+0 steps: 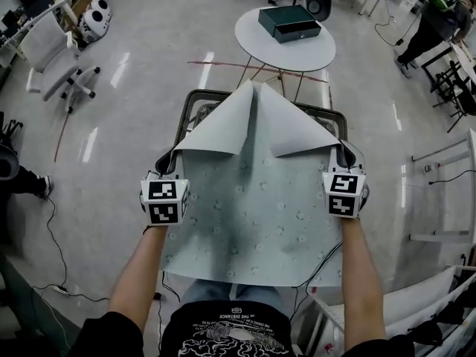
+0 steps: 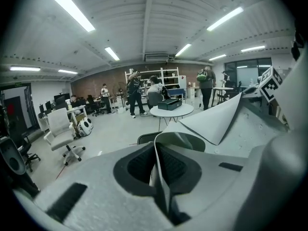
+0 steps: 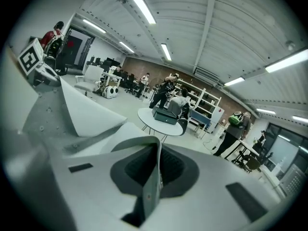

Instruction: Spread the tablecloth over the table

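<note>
A pale green tablecloth (image 1: 256, 214) with a faint flower print lies over the small dark-rimmed table (image 1: 195, 95). Its two far corners are folded back toward me as white triangular flaps (image 1: 223, 125). My left gripper (image 1: 168, 162) is at the cloth's left edge, jaws shut on a fold of the cloth (image 2: 161, 177). At the right edge my right gripper (image 1: 343, 155) is likewise shut on a fold of the cloth (image 3: 153, 177). The cloth's near edge hangs over my lap. In the left gripper view the flaps (image 2: 216, 121) rise to the right.
Beyond the table stands a round white table (image 1: 256, 43) with a dark green box (image 1: 289, 22) on it. A white office chair (image 1: 52, 58) is at the far left, a white frame (image 1: 446, 199) at the right. Cables (image 1: 56, 259) run on the floor. People stand far back.
</note>
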### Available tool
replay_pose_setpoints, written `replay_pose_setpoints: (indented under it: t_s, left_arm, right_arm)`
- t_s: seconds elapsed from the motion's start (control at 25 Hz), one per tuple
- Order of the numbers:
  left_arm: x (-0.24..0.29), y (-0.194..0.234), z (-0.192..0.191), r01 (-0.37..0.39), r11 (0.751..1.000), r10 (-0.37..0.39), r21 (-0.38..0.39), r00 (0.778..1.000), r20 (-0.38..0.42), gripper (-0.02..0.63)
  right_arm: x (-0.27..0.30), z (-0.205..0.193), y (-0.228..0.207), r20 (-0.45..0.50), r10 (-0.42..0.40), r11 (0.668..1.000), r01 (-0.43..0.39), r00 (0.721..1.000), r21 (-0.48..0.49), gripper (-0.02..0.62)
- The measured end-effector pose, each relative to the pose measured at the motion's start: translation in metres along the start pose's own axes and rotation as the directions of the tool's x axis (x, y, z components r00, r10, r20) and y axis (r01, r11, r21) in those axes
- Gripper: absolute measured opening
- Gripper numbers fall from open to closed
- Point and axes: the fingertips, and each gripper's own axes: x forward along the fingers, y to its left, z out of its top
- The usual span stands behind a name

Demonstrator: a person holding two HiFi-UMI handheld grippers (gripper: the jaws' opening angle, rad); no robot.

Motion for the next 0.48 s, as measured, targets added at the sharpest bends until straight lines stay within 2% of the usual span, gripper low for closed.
replay_pose_setpoints:
  t_s: [0.16, 0.36, 0.48]
  left_arm:
    - [0.008, -0.019, -0.011, 0.020, 0.999, -0.019, 0.038, 0.999, -0.035, 0.011]
    - [0.022, -0.056, -0.031, 0.090, 0.993, -0.081, 0.080, 0.991, -0.110, 0.028]
    - [0.029, -0.071, -0.042, 0.113, 0.989, -0.100, 0.091, 0.986, -0.137, 0.044]
  right_arm:
    - [0.008, -0.018, -0.007, -0.004, -0.003, 1.000, 0.003, 1.000, 0.000, 0.010]
    - [0.013, -0.037, -0.013, -0.019, -0.021, 0.998, 0.020, 1.000, -0.065, 0.011]
    - [0.017, -0.054, -0.011, -0.045, -0.010, 0.998, 0.007, 0.999, -0.065, 0.014]
